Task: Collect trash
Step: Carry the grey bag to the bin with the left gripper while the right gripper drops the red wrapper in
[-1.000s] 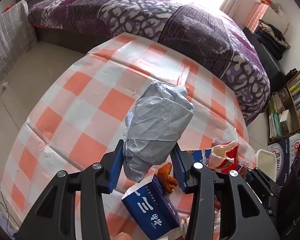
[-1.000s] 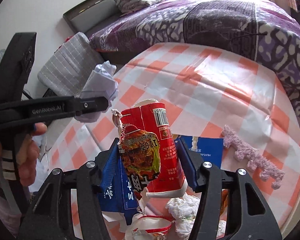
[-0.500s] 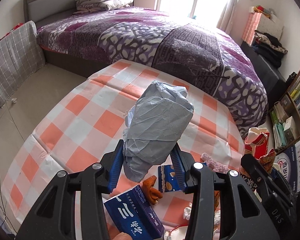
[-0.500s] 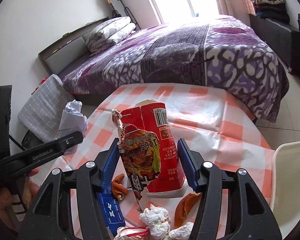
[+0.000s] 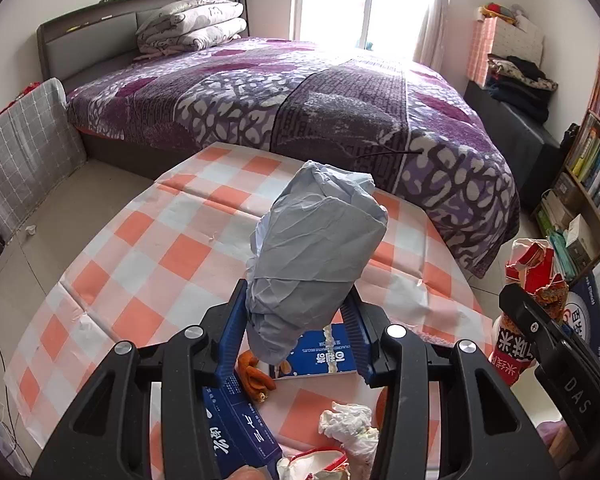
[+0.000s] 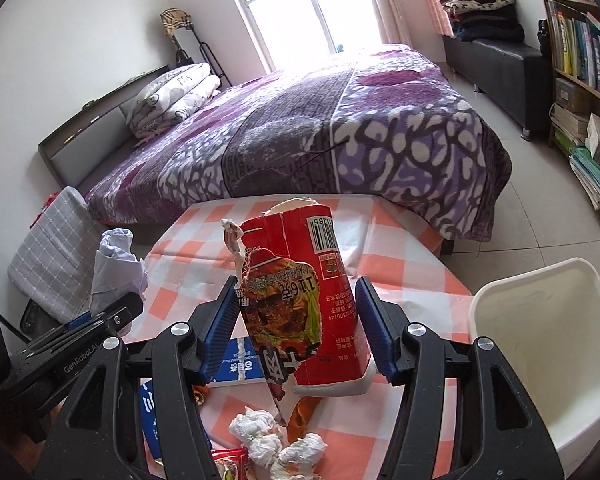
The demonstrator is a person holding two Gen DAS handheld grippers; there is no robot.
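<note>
Bedroom behind, checked table (image 5: 148, 248) below: left tongs (image 5: 296, 332) clamp a crumpled grey bag (image 5: 312, 260), right tongs (image 6: 298, 320) clamp a torn red noodle cup (image 6: 304, 300), both lifted; next, probably carry each over the white bin (image 6: 540, 340) off the table's right edge and release

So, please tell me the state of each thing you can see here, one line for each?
left gripper: shut on the grey paper wad, held above the table.
grey paper wad: crumpled, lifted.
right gripper: shut on the red noodle cup.
red noodle cup: torn open, upside down, lifted.
white bin: open, nothing visible inside.
white tissues: crumpled, lying on the table.
blue box: lying on the table.
</note>
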